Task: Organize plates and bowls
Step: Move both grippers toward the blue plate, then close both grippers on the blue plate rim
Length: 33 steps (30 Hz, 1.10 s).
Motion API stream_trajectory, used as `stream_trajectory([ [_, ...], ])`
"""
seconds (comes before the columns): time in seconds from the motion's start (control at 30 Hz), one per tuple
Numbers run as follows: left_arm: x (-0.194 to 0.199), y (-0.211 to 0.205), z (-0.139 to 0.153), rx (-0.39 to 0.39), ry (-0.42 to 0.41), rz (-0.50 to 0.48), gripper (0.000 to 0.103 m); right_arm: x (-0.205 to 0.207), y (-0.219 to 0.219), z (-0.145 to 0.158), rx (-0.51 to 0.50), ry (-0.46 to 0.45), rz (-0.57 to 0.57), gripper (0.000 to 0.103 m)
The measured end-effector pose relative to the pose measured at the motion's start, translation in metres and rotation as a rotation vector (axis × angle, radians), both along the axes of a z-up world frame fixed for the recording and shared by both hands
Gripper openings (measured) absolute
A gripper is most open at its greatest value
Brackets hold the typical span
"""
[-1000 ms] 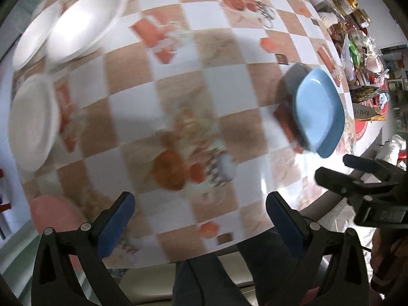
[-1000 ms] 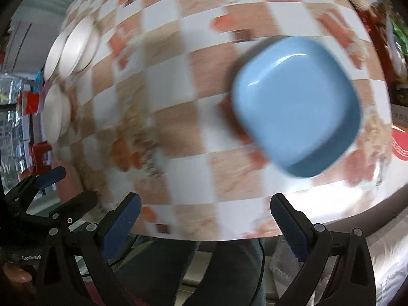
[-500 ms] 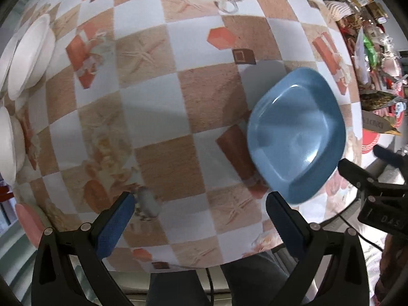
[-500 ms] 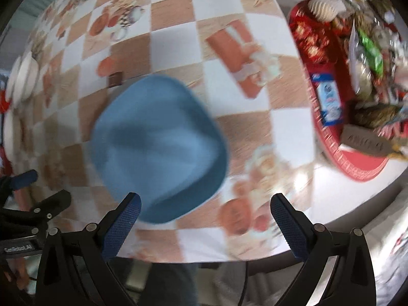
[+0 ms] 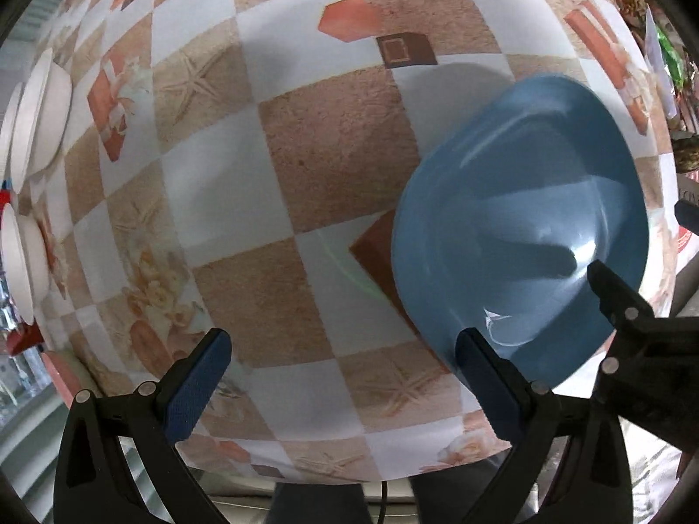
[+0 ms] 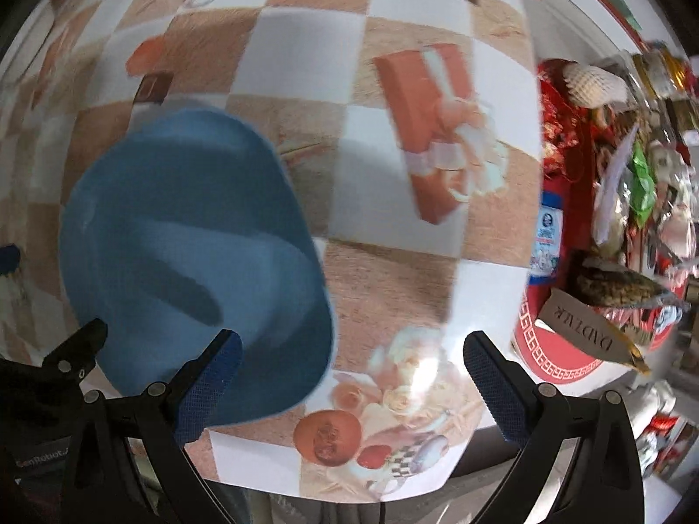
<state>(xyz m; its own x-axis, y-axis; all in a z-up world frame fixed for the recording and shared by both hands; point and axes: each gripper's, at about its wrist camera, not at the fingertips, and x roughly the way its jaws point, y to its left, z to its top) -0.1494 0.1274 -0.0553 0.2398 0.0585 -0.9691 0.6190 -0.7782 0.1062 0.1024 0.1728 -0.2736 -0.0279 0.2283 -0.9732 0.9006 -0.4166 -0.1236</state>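
Observation:
A blue square plate [image 5: 520,236] lies on the checkered tablecloth near the table's front edge; it also shows in the right wrist view [image 6: 192,262]. My left gripper [image 5: 340,375] is open and empty, with its right finger over the plate's near rim. My right gripper [image 6: 349,375] is open and empty, its left finger over the plate's near right rim. White bowls [image 5: 41,109] and a white plate [image 5: 22,257] sit at the table's far left edge.
A red round tray [image 6: 563,349] with packets, jars and snacks crowds the table's right side. The other gripper's black body [image 5: 633,340] reaches in at the right of the left wrist view. The table's front edge runs just below both grippers.
Both grippers have moved closer to the blue plate and lower over the table. The right gripper has swung right, so the plate now sits at its left. Both stay open.

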Motion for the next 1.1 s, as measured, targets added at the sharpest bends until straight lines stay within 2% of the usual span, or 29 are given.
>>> stream_trajectory([
  [0.17, 0.019, -0.014, 0.000, -0.011, -0.016, -0.013, 0.103, 0.008, -0.009, -0.005, 0.009, -0.036, 0.027, 0.102],
  [0.4, 0.047, -0.042, -0.002, -0.008, -0.039, 0.032, 0.103, 0.030, -0.027, -0.001, 0.014, -0.077, 0.047, 0.102],
  [0.53, 0.058, -0.053, 0.001, -0.027, -0.046, 0.019, 0.102, 0.049, -0.034, 0.001, 0.017, -0.127, 0.041, 0.102],
  [0.77, 0.101, -0.076, 0.005, -0.029, -0.040, -0.008, 0.102, 0.089, -0.049, 0.009, 0.010, -0.214, 0.016, 0.102],
  [0.97, 0.133, -0.096, 0.013, -0.033, -0.029, -0.012, 0.102, 0.119, -0.070, 0.022, -0.015, -0.249, 0.024, 0.102],
  [1.1, 0.125, -0.080, 0.010, -0.033, 0.001, 0.008, 0.103, 0.118, -0.073, 0.032, -0.023, -0.246, 0.003, 0.102],
])
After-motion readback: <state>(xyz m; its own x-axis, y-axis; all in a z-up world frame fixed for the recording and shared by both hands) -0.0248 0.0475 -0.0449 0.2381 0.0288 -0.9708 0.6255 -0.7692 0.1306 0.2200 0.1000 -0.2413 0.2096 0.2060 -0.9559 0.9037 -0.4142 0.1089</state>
